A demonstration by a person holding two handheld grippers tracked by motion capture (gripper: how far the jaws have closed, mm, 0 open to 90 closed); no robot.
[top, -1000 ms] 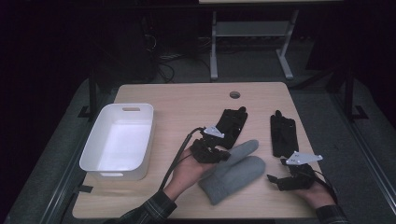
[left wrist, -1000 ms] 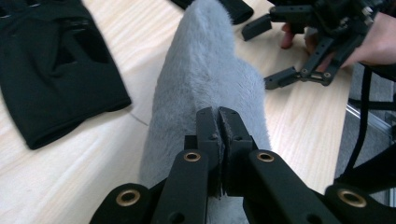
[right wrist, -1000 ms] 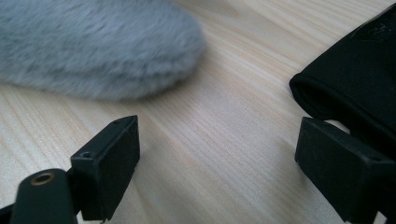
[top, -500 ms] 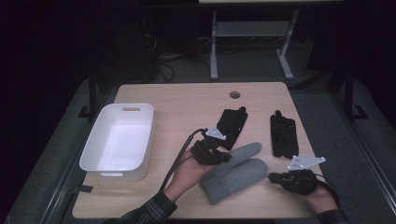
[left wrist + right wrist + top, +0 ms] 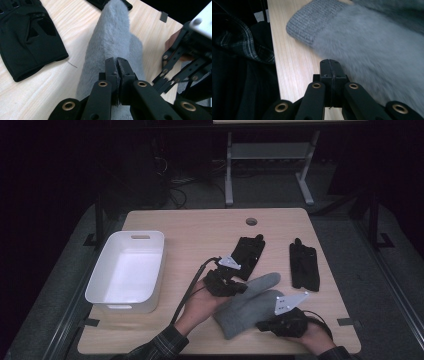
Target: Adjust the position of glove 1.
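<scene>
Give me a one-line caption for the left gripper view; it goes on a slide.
Left gripper pinching the grey mitten on the wooden table, a black glove beside it.

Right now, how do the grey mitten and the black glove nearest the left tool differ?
The grey mitten is fuzzy, with a ribbed knit cuff; the black glove is smooth and dark. The grey mitten is bulkier and lies slantwise between both tools; the black glove is flatter and lies farther up the table, with no tool on it. The left tool is shut on the grey mitten's edge. Both lie flat on the table.
</scene>
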